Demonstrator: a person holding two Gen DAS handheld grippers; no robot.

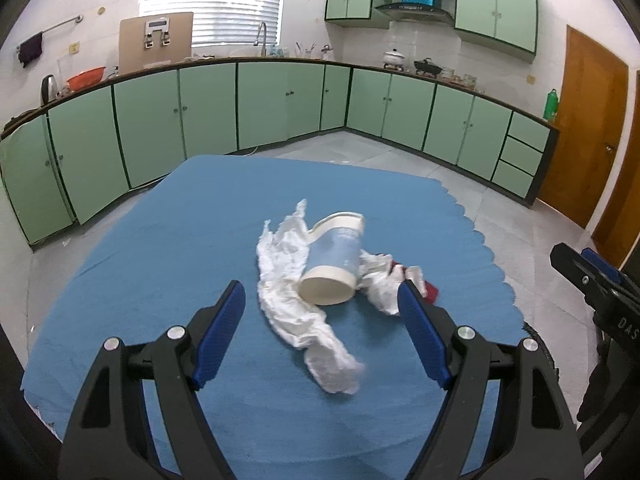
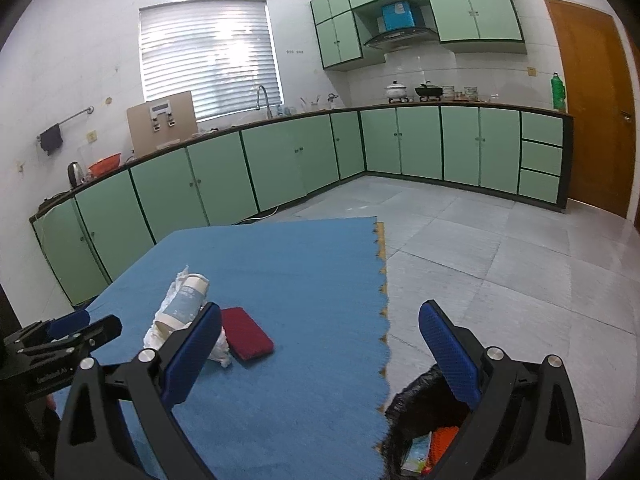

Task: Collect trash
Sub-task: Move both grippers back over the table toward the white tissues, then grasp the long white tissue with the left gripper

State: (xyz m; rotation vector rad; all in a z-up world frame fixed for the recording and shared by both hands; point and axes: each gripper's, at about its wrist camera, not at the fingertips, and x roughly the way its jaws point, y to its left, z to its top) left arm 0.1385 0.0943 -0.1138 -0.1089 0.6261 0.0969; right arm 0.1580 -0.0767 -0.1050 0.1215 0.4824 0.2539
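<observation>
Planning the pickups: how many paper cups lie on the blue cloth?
1: the paper cup lies on its side atop the crumpled tissue, mid-cloth. Others may hide under it.

- We see a plain blue cloth (image 1: 168, 240) with a scalloped right edge.
- Our paper cup (image 1: 334, 258) is pale blue with cream rims.
- Crumpled tissue (image 1: 288, 300) is white.
- A flat pad (image 2: 247, 333) is dark red.
- Far cabinets (image 1: 208, 108) are mint green, dark-trimmed.
- The bin bag (image 2: 416, 404) is black.

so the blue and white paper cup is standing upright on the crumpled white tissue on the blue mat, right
Not quite. The blue and white paper cup lies on its side, its base facing the camera, as the left wrist view shows. It does rest on the crumpled white tissue on the blue mat.
</observation>
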